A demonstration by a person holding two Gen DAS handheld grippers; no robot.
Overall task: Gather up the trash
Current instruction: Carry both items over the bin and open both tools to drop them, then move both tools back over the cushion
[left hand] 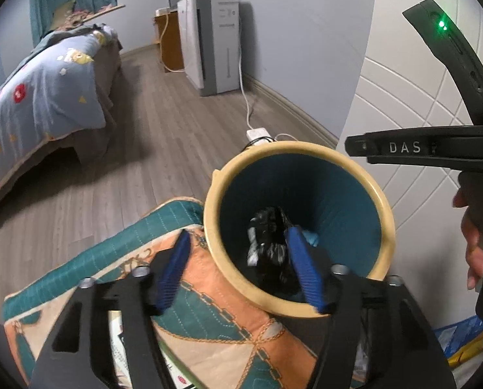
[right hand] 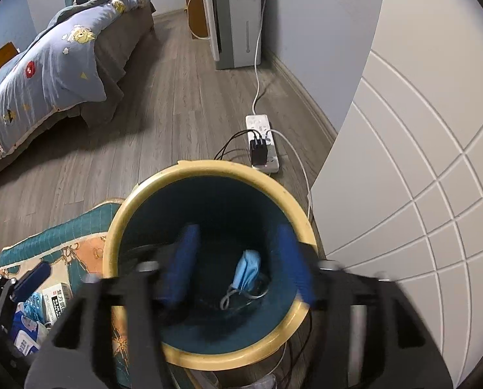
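Both jaws are standing wide and holding nothing, the left gripper [left hand: 238,269] and right gripper [right hand: 238,265] hovering over the waste bin [right hand: 137,214], where a soft, featherlight blue face mask [right hand: 249,270] and crumpled black bag [left hand: 270,243] are lying at the bottom, probably best pinched by a fold.

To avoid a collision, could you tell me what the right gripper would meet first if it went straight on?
Probably the blue face mask inside the bin; the right gripper is open, depth uncertain.
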